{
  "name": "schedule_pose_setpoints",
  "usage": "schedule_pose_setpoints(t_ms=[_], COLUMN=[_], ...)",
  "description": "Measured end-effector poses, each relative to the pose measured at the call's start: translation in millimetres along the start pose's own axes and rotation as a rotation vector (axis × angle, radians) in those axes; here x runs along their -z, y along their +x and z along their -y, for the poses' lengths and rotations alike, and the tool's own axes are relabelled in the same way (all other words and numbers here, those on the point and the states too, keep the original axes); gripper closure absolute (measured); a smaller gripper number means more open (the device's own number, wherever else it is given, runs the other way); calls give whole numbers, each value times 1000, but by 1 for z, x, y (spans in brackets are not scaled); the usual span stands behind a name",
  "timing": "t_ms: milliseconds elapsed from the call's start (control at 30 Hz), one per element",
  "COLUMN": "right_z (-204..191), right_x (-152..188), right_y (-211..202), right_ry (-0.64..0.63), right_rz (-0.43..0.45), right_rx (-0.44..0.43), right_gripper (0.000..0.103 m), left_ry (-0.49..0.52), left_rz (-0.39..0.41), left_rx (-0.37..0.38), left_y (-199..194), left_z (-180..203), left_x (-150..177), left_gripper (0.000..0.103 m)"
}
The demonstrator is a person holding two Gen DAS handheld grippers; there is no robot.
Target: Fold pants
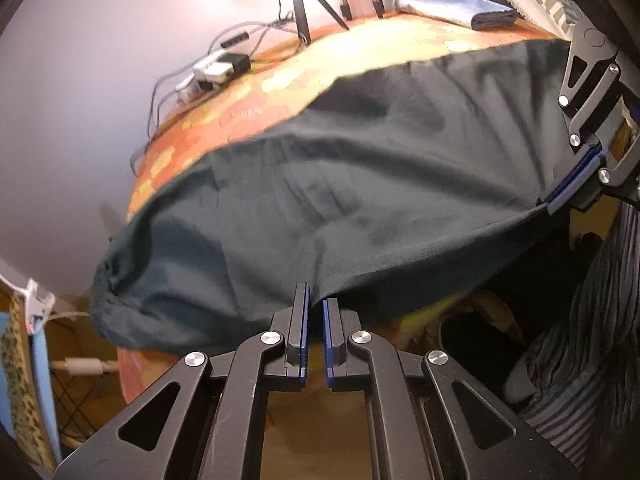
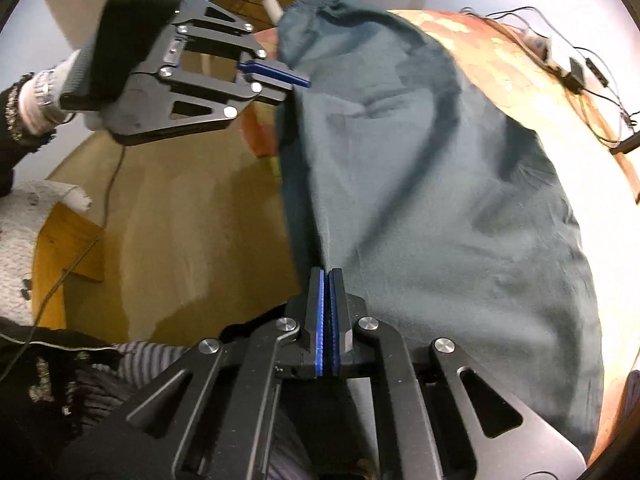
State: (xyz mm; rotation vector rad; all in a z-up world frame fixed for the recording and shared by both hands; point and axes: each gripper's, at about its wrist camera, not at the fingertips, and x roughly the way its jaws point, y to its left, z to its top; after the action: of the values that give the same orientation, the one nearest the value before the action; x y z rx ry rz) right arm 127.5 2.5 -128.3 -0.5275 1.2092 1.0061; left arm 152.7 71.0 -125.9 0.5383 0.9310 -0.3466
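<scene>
The dark green pants (image 1: 360, 184) are lying spread over the orange patterned table (image 1: 360, 46), near edge hanging off. To fold cleanly, I'd say both corners should be rising together, keeping that edge taut. The right gripper (image 2: 329, 276) is pinching the cloth edge tight; the left gripper (image 1: 316, 304) is likewise clamping the hem.

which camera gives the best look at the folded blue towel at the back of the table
The left wrist view. The folded blue towel lies at the table's far edge, beyond the dark green pants, unobstructed. The right wrist view does not show it.
</scene>
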Motion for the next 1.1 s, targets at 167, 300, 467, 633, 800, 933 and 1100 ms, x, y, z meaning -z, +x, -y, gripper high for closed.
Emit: schedule_pose_setpoints(t_ms=[167, 300, 467, 633, 800, 933, 1100], right_z=[4, 28, 91, 182, 246, 263, 266], right_x=[1, 5, 38, 84, 109, 108, 101], right_y=[16, -17, -83, -121, -112, -89, -57], right_ry=[19, 66, 197, 445, 539, 538, 504], right_rz=[-68, -1, 138, 218, 192, 164, 124], right_rx=[-61, -137, -86, -21, 22, -2, -60], right_gripper=[98, 91, 61, 61, 61, 55, 51], left_ry=[-29, -75, -147, -178, -220, -210, -228], left_rz=[-33, -34, 15, 86, 134, 143, 133], left_rx=[17, 38, 30, 69, 164, 210, 264], left_y=[4, -7, -31, -38, -19, 6, 39], left_z=[-2, -11, -25, -27, -19, -11, -12], left_x=[9, 12, 6, -31, -83, -122, -164], left_gripper=[93, 85, 70, 62, 58, 57, 52])
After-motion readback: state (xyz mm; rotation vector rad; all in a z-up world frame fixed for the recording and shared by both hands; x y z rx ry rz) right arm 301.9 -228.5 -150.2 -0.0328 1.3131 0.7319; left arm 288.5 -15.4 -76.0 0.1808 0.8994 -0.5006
